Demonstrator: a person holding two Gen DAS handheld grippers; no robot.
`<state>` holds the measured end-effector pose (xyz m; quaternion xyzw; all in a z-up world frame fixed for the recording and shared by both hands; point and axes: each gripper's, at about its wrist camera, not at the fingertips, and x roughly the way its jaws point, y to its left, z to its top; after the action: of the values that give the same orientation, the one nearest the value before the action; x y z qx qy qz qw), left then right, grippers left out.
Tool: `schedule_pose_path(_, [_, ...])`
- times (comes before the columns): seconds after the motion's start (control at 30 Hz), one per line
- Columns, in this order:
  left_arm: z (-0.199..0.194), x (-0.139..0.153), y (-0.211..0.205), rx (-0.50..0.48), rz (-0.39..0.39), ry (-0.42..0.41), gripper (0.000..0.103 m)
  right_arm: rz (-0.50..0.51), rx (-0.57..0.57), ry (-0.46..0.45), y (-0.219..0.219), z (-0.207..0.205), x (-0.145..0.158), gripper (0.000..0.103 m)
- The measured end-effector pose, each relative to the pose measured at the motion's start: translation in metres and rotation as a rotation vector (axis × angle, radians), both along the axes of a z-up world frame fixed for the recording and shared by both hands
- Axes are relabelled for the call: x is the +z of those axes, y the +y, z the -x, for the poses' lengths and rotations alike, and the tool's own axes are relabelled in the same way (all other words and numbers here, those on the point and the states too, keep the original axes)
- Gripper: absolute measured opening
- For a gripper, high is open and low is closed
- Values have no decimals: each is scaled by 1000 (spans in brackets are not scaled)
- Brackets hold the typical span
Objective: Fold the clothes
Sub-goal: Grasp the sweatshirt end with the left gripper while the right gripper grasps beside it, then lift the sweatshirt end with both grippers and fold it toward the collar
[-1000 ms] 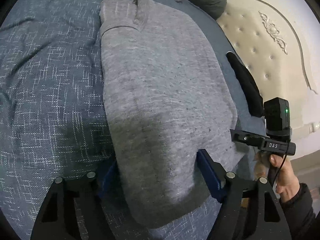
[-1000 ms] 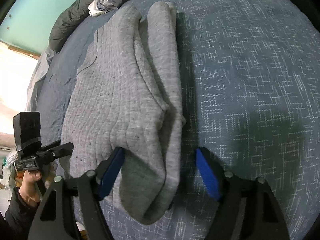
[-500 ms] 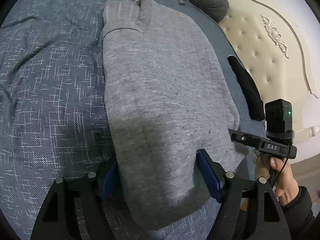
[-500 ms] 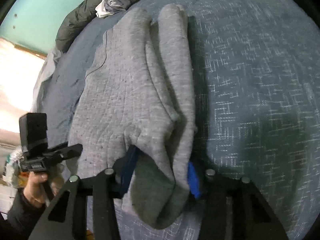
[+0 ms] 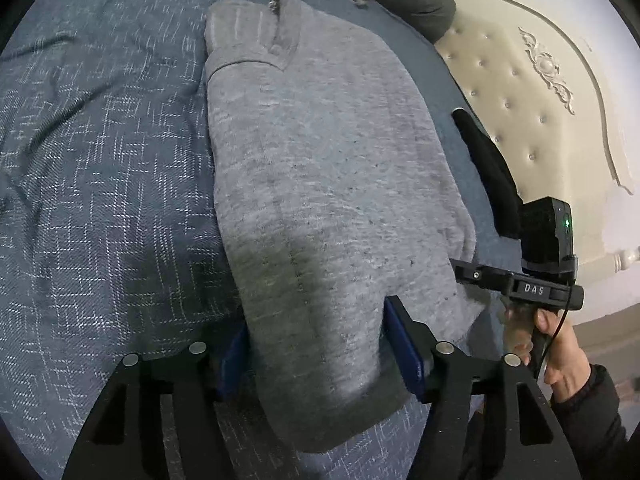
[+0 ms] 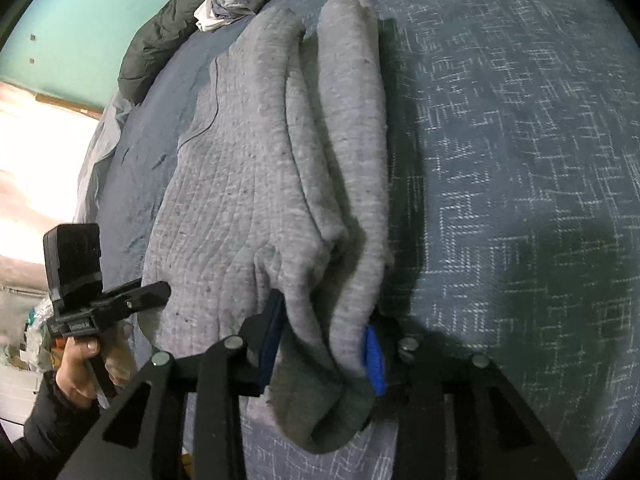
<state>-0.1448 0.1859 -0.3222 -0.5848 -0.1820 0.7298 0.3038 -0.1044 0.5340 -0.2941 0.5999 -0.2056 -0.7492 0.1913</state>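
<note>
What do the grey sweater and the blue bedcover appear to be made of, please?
The grey sweater looks like soft, matte knit, probably cotton or a wool blend: fine ribbing, flecks and a fuzzy surface show. The blue bedcover looks like flat woven cloth, with a white broken-line pattern and shallow creases.

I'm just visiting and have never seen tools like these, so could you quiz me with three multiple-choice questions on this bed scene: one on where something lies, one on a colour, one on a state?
1. Where does the grey sweater lie?
A. On the blue bedspread
B. On a chair
C. On the floor

2. What colour are the pads of the right tool?
A. Red
B. Blue
C. Yellow

3. What is between the right tool's pads?
A. Nothing
B. A black sock
C. A bunched edge of the sweater

Answers: 1 A, patterned bedding surrounds the sweater. 2 B, blue shows beside the cloth. 3 C, grey fabric is pinched between both pads.
</note>
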Motion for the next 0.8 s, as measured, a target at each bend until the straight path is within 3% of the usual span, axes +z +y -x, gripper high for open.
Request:
schedule_pose_path(0.1, [1,-3,0,-7,-1,-1,69,-1,9,8,4,-7,2,38])
schedule_pose_path(0.27, [0,0,2,-4,9,20,68,-42,31,35,-22,10,1,25])
schedule_pose_path(0.4, [0,5,9,11,16,44,61,-80,45,69,-41,14,8,20])
schedule_pose_path(0.47, [-1,11,11,9,20,63,58,-90,48,92,-27,4,15,19])
schedule_pose_path(0.63, [-4,34,14,-7,36,123,52,-84,52,137,-58,25,21,17])
schedule_pose_path(0.8, [-6,61,22,-9,23,177,49,-66,46,189,-55,29,44,17])
